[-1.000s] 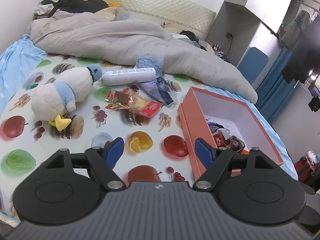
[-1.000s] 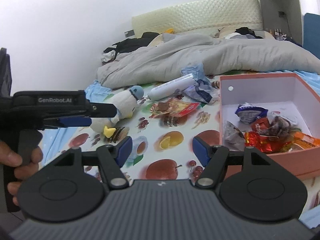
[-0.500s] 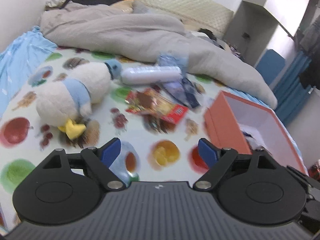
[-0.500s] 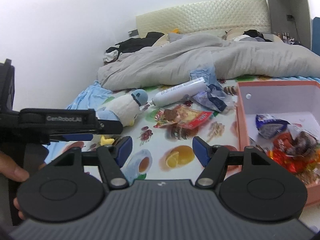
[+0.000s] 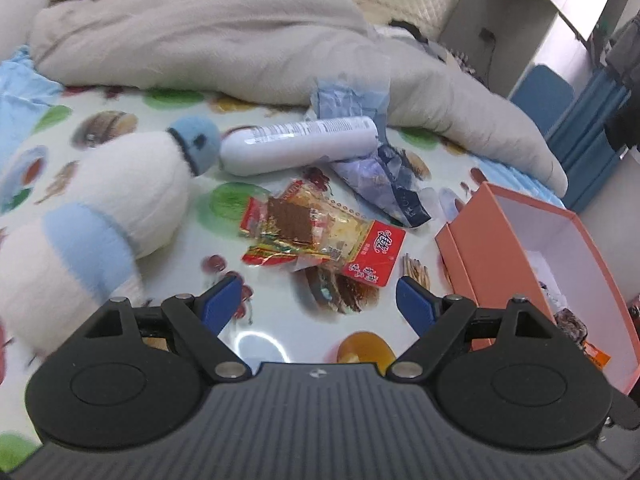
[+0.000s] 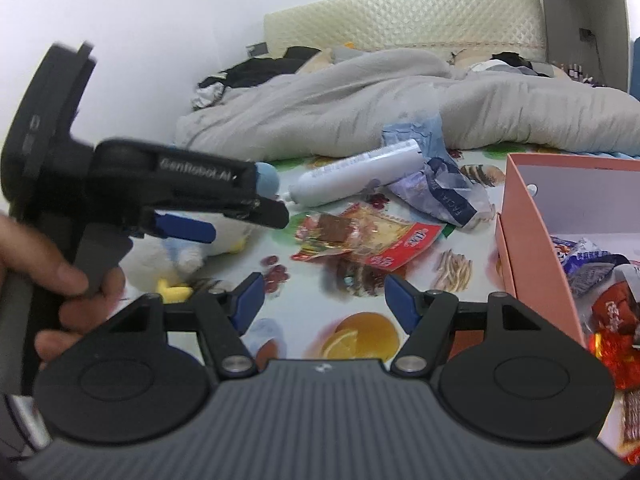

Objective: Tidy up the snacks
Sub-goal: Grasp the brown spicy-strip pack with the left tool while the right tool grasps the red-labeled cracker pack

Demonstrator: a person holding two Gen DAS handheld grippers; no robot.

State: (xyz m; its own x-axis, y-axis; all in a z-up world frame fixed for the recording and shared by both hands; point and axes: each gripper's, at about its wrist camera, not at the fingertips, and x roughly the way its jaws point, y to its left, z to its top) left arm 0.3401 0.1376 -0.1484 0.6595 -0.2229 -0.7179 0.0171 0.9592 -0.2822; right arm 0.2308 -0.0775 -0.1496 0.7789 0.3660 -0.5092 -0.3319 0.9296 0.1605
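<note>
Both sets of jaws are spread wide with nothing between them, so your left gripper (image 5: 318,300) and right gripper (image 6: 322,298) are just hanging over the bed. Right ahead of both sits the red-and-clear crinkly snack packet (image 5: 320,234) (image 6: 366,240), lying flat on the fruit-print bedsheet (image 5: 276,332) (image 6: 352,336). Just beyond it is a white plastic tube bottle (image 5: 298,144) (image 6: 356,172) on its side, touching a crumpled blue foil wrapper (image 5: 384,184) (image 6: 440,192). Left of the packet you've got a white and light-blue plush toy (image 5: 100,208), partly hidden in the right view by your left gripper. Off to the right is the open salmon-pink cardboard box (image 5: 484,240) (image 6: 528,240), with more wrapped snacks (image 6: 604,280) piled inside. Behind everything lies a rumpled grey duvet (image 5: 224,44) (image 6: 400,100).
</note>
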